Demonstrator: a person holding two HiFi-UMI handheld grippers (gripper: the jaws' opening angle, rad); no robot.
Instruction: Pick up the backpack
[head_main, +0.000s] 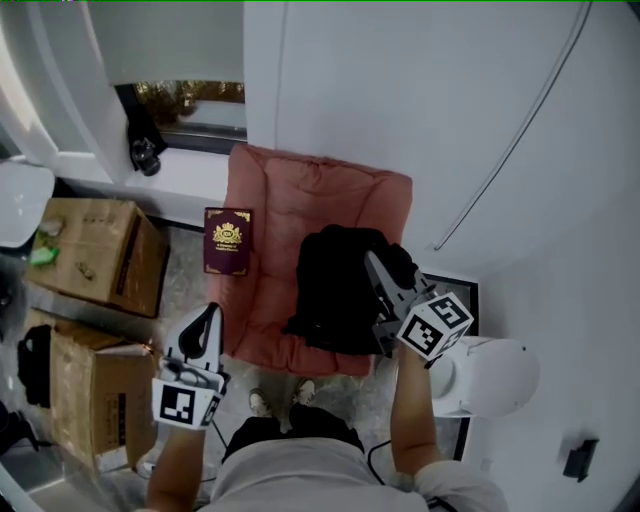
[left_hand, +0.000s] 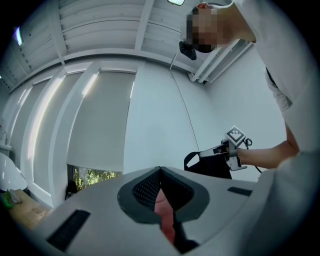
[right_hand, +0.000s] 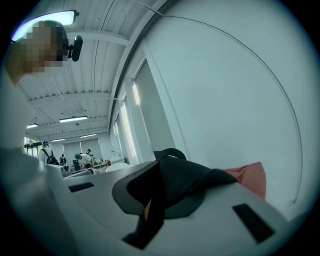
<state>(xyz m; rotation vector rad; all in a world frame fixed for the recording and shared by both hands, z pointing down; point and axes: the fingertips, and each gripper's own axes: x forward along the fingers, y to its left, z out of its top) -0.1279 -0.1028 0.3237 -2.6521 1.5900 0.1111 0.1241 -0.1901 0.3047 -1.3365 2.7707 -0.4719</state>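
Note:
The black backpack (head_main: 335, 290) hangs over the seat of a pink cushioned chair (head_main: 290, 190). My right gripper (head_main: 378, 270) is shut on its top, and black fabric (right_hand: 175, 175) fills the space between the jaws in the right gripper view. The left gripper view shows the bag (left_hand: 210, 162) dangling below the right gripper (left_hand: 220, 148), in front of the white wall. My left gripper (head_main: 205, 320) stays left of the chair, apart from the bag. Its jaws meet at the tips with nothing between them, and only a sliver of pink chair shows behind them (left_hand: 160, 175).
A maroon booklet with a gold emblem (head_main: 227, 240) lies beside the chair's left edge. Two cardboard boxes (head_main: 95, 255) (head_main: 95, 390) stand at the left. A white rounded object (head_main: 490, 375) sits at the right by the white wall. The person's shoes (head_main: 262, 402) are just before the chair.

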